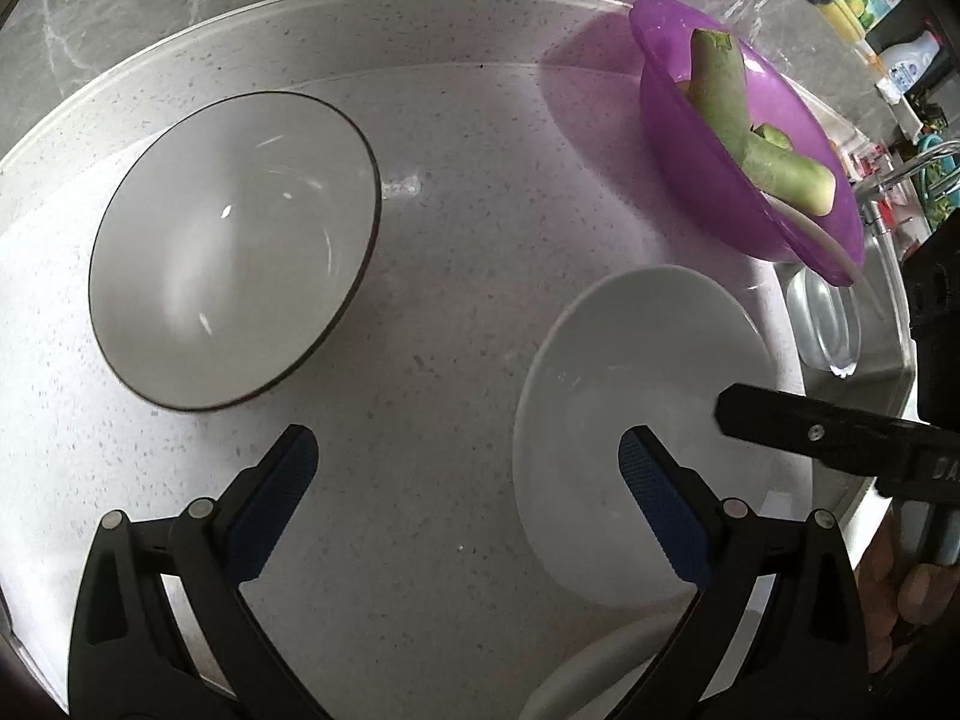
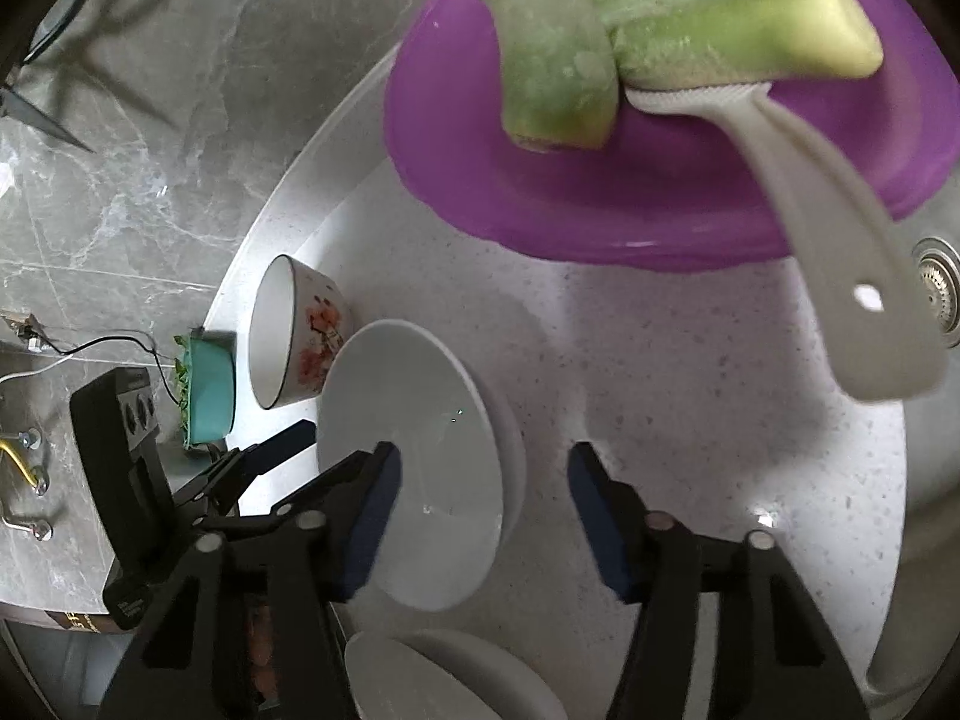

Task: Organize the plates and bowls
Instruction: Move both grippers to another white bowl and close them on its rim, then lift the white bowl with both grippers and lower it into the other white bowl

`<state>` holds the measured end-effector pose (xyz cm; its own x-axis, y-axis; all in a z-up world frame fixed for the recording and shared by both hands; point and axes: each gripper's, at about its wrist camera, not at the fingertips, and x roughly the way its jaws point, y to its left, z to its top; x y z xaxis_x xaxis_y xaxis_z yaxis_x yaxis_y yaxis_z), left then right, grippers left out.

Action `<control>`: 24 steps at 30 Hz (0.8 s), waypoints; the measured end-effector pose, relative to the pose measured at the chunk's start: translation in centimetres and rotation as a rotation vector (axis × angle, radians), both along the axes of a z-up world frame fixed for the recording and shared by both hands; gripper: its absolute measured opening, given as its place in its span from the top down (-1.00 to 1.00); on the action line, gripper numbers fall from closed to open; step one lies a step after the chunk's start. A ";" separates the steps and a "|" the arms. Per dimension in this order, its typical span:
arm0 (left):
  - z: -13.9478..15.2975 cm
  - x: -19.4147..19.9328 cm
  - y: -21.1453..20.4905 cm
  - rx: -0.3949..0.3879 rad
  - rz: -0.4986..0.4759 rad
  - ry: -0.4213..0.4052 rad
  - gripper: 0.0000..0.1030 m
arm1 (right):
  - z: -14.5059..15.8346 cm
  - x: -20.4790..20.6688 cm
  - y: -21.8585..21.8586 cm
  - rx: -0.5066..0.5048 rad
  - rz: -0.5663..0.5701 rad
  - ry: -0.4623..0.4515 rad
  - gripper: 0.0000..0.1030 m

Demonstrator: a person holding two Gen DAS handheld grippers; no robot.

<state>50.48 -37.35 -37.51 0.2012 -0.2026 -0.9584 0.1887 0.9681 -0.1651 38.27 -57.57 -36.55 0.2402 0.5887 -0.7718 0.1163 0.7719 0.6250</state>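
A white bowl with a dark rim (image 1: pixel 234 252) sits on the speckled white counter (image 1: pixel 432 312), up and to the left of my left gripper (image 1: pixel 471 468). That gripper is open and hovers over bare counter, its right finger above the edge of a white plate (image 1: pixel 636 384). In the right wrist view the same bowl (image 2: pixel 300 336) shows a floral side. My right gripper (image 2: pixel 489 498) is open astride the rim of the plate (image 2: pixel 420 420): the left finger is over the plate's inside, the right finger stands clear of the rim. A second white plate (image 2: pixel 438 678) lies just below.
A purple bowl (image 1: pixel 750 180) holding green vegetable pieces (image 2: pixel 558 60) and a white paddle (image 2: pixel 840 276) overhangs the sink edge. The sink (image 1: pixel 888 360) with its drain (image 2: pixel 936 294) is at the right. A teal bowl of greens (image 2: pixel 210 396) stands beyond the floral bowl.
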 end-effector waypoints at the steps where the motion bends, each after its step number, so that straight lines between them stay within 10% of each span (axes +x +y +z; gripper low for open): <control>1: -0.2 0.3 -0.1 -0.001 -0.001 0.001 -0.96 | -0.2 0.1 0.0 0.004 -0.001 0.006 -0.06; 4: -0.6 0.7 -0.4 -0.002 -0.001 0.005 -0.83 | -0.4 0.2 0.0 0.003 0.002 0.013 -0.06; 8: -1.5 0.9 -0.7 0.002 -0.004 0.022 0.07 | -0.7 0.3 0.4 0.008 0.009 0.019 0.29; 24: -1.7 1.1 -2.6 -0.030 -0.026 0.022 0.65 | -0.9 -0.1 0.7 -0.020 0.025 0.034 0.69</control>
